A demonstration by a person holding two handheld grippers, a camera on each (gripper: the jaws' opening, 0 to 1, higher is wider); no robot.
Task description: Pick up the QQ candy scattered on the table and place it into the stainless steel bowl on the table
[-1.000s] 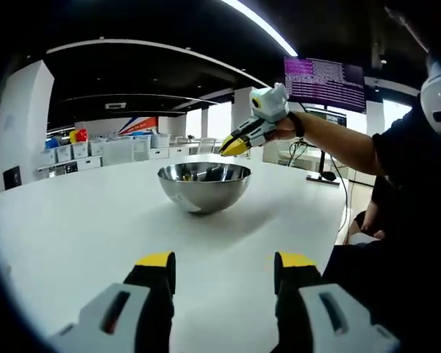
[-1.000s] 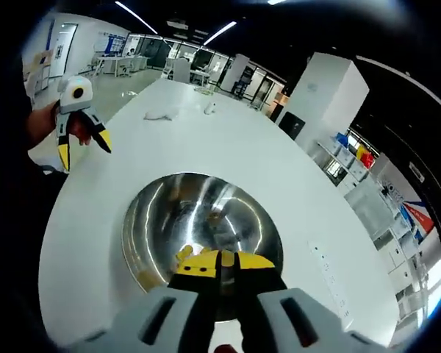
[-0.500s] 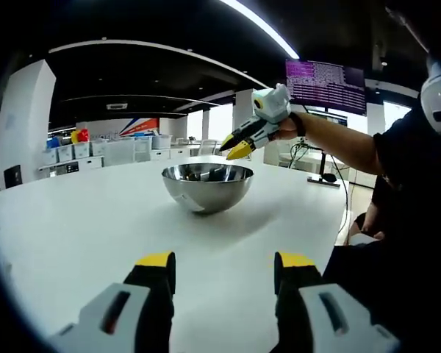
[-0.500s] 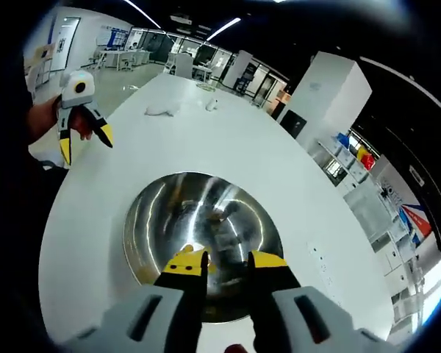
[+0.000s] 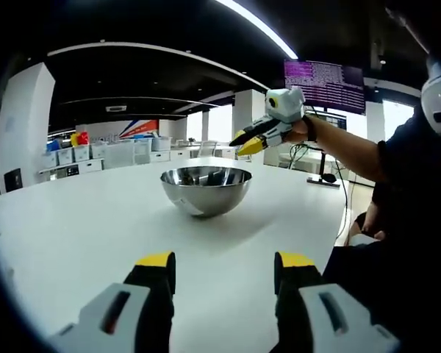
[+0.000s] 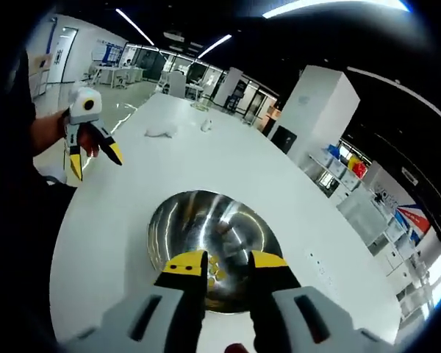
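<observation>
Light: ceiling strips (image 5: 261, 26) overhead, dim room | Glare: on bowl (image 6: 213, 239) beyond the fingertips; sharp centre | Edges: fisheye-bent

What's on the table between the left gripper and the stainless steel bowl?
Nothing: in the left gripper view, bare white table runs from the open left gripper to the round stainless steel bowl.

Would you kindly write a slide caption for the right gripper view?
Right gripper, jaws open, above the stainless steel bowl on the white table; left gripper open nearby.
</observation>
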